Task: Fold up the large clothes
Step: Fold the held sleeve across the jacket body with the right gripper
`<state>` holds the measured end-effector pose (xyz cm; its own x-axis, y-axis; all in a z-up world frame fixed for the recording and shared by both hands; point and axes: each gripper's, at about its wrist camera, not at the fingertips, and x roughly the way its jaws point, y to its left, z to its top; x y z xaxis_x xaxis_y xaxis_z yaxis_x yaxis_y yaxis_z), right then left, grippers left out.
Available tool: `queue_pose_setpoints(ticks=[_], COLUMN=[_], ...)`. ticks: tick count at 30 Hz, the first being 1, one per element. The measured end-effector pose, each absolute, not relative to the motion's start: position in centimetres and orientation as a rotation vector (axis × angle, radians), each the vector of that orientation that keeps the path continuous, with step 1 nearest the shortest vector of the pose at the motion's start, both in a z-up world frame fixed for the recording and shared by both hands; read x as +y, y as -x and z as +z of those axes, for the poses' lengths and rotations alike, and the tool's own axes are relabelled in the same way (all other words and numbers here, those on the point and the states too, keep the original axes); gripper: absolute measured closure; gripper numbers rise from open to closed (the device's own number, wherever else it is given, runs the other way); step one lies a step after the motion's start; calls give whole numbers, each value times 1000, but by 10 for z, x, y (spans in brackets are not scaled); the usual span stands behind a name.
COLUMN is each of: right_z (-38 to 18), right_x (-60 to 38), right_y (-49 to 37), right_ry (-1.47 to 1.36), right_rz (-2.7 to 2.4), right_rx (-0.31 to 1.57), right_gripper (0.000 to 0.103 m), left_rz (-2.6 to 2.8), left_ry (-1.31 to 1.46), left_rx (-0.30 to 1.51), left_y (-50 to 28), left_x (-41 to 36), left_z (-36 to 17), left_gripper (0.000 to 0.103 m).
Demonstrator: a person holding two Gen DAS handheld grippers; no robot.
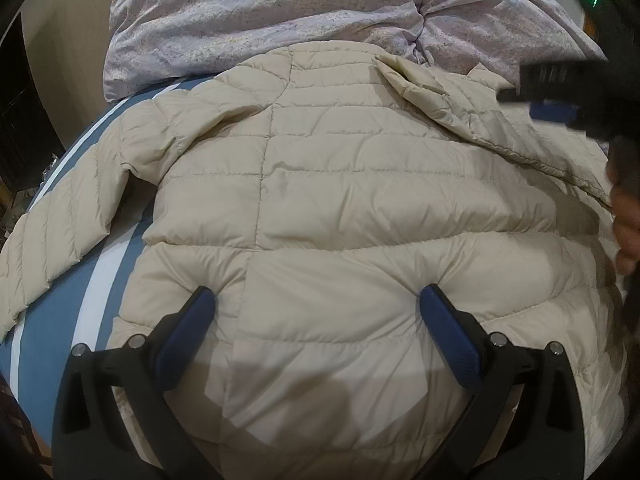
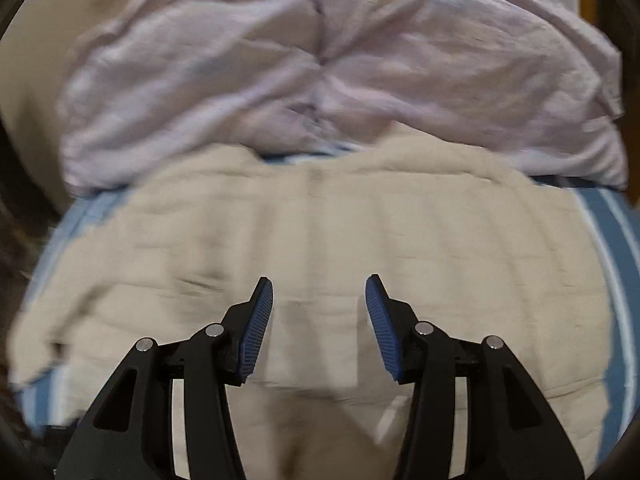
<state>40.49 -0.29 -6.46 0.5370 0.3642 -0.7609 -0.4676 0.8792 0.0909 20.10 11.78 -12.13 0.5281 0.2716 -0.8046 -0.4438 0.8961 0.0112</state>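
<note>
A beige quilted puffer jacket (image 1: 340, 208) lies back up on the bed. Its left sleeve (image 1: 60, 240) stretches out to the left, and a folded-over part (image 1: 480, 120) lies across the upper right of the back. My left gripper (image 1: 318, 296) stands wide open, both fingertips dug into the jacket's lower back with puffy fabric bulging between them. My right gripper (image 1: 536, 96) shows blurred at the right edge, with a hand (image 1: 628, 224) below it. In the right wrist view the right gripper (image 2: 319, 290) is open above the jacket (image 2: 320, 220), nothing between its pads.
A bunched lilac duvet (image 1: 260, 12) (image 2: 320, 60) fills the far side of the bed behind the jacket. The blue and white striped sheet (image 1: 100, 276) (image 2: 612, 248) shows at both sides. Dark furniture (image 1: 20, 128) stands beyond the bed's left edge.
</note>
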Motion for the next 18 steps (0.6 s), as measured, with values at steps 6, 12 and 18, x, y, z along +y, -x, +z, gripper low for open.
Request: queue_pose_setpoints(ticks=[6, 12, 18], right_z=[-94, -107, -108], right_x=[11, 25, 17], right_y=[-406, -401, -408], right_ry=[174, 276, 243], right_rz=[448, 430, 451], right_rx=[918, 881, 900], right_gripper=[36, 26, 22], left_rz=[422, 379, 508], left_ry=[219, 287, 308], left_rx=[910, 889, 872], left_y=[-198, -183, -155], left_x=[120, 135, 176], left_z=[-120, -108, -87], left_gripper=[2, 2, 2])
